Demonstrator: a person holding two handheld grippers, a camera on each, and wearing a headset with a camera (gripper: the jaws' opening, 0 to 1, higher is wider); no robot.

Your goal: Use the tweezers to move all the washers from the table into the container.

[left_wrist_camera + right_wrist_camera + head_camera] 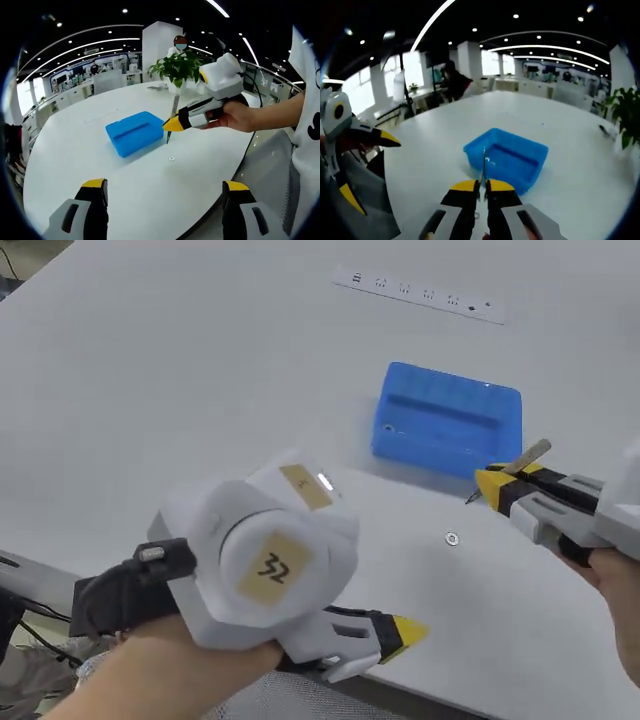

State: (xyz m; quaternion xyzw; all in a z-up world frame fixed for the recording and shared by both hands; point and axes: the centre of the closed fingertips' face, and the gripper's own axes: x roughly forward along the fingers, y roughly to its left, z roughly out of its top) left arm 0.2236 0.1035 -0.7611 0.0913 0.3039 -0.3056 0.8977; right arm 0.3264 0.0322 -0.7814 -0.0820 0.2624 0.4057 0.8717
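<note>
A single small washer (452, 538) lies on the white table (200, 390), just in front of the blue container (448, 420). One washer (388, 427) rests inside the container near its left end. My right gripper (490, 485) is shut on the tweezers (530, 458), whose tip hangs over the table by the container's front edge, above the loose washer. In the right gripper view the tweezers (483, 162) stick out from the right gripper (481, 186) toward the container (507, 157). My left gripper (165, 192) is open and holds nothing, near the table's front edge (400, 630).
A white power strip (420, 293) lies at the far side of the table. A potted plant (180, 67) stands beyond the table, with people further back in the room. The table's near edge runs under my left gripper.
</note>
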